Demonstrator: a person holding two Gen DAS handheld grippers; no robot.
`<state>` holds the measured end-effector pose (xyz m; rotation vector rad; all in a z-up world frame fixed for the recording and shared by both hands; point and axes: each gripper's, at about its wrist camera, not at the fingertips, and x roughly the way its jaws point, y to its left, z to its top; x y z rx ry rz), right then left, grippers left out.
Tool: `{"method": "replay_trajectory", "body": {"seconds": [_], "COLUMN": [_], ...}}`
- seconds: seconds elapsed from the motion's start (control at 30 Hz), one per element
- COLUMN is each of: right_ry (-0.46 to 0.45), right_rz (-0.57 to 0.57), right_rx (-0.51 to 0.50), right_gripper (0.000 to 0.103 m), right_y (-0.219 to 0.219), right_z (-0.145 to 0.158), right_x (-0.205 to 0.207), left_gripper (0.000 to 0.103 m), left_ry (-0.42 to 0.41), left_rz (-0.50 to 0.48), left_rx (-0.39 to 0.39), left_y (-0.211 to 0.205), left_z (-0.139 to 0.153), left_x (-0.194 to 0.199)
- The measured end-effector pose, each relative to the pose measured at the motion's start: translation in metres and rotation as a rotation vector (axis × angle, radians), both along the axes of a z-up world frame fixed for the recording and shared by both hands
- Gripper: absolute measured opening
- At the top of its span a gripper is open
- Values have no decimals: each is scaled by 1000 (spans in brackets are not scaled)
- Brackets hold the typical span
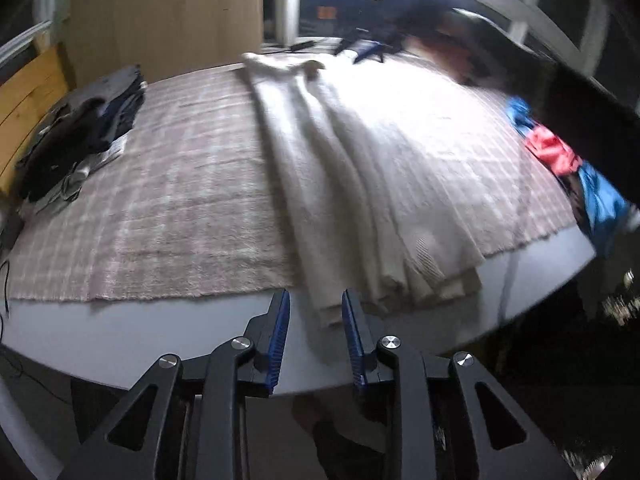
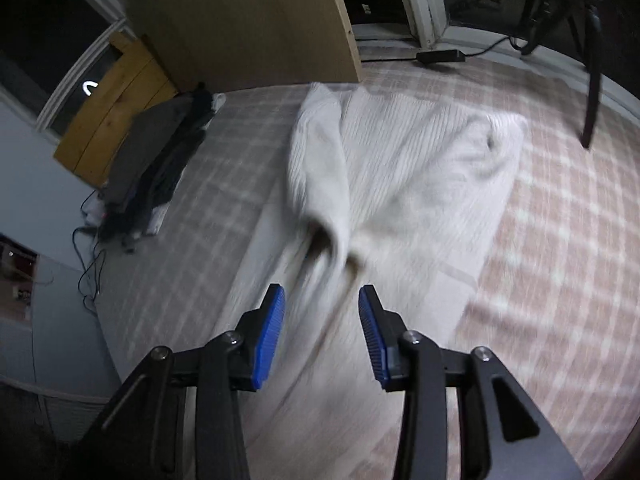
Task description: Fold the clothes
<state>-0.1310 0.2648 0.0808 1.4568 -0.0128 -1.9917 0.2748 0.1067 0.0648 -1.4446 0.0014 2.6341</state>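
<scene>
A cream knitted sweater lies lengthwise on the pink plaid blanket, its hem hanging over the near table edge. My left gripper is open at that edge, its blue pads either side of the hem's left corner, gripping nothing. From the right wrist view the same sweater is spread flat with one sleeve folded across its left side. My right gripper hovers open just above the sweater's lower part, nothing between its fingers. The picture is motion-blurred.
A pile of dark folded clothes sits at the blanket's left edge, also seen in the right wrist view as the dark pile. Red and blue garments lie at the right edge. A wooden board stands behind. Cables trail at left.
</scene>
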Motion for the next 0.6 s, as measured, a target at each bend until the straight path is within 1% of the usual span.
{"method": "replay_trajectory", "body": {"seconds": [0.1,0.17,0.2,0.27,0.33,0.37,0.43,0.47,0.53,0.57,0.6], "right_ry": [9,-26,-50,-90,-125,-143,-166,-163,-134,-114,-86], "right_rz": [-41,-78,-95,-123,-145,-147,-135,-119,-98,-85,-68], "right_rx": [41,58,59,32,-2,-19,-27,-26,-9,5,25], "right_gripper": [38,38,38,38,38,38,38,38,39,41,41], "right_y": [22,37,45,54,60,59,53,48,39,33,27], "right_z": [-12,-30,-39,-52,-61,-64,-69,-68,-67,-67,-67], "right_x": [41,60,69,78,84,85,90,94,103,107,112], "left_gripper": [26,26,26,27,34,37,36,36,37,34,18], "left_ry": [18,19,24,34,29,8,-53,-83,-107,-103,-99], "left_rz": [-1,-16,-16,-11,6,9,-3,-10,-40,-52,-63], "left_rx": [2,15,7,-11,10,33,48,55,47,60,73], "left_y": [3,8,9,9,3,-1,-2,-3,4,7,10], "left_z": [-4,-10,-12,-14,-16,-21,-34,-41,-49,-50,-50], "left_x": [-18,-27,-34,-49,-67,-79,-99,-109,-118,-120,-121]}}
